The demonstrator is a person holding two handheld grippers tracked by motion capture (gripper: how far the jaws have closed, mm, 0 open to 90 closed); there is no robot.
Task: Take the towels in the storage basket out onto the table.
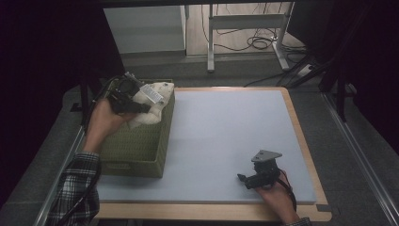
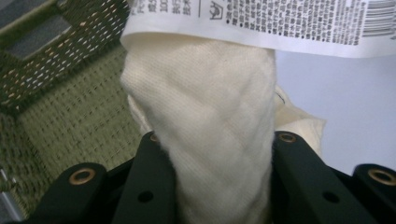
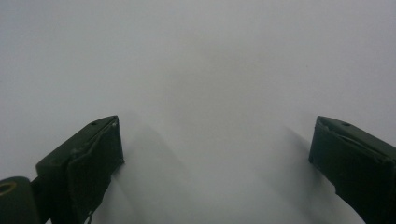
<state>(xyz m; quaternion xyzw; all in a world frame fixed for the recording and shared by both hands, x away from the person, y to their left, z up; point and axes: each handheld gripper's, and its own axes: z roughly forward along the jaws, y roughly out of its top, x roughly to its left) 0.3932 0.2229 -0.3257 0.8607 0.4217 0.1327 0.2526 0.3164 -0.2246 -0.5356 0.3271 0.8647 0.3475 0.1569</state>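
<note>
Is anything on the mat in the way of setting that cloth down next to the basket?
Nothing visible. The left gripper holds the cloth over the basket; the mat beside it lies bare, and the right gripper rests far off near its front edge.

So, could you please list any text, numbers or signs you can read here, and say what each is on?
White care label on the cream cloth: "100" can be made out, beside a wash-tub symbol and a barcode; the remaining small print is too blurred to read.
Green basket: a small tag on its front, unreadable.

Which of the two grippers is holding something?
The left gripper, over the green basket, grips a cream cloth; the right gripper is open, with nothing between its jaws.
</note>
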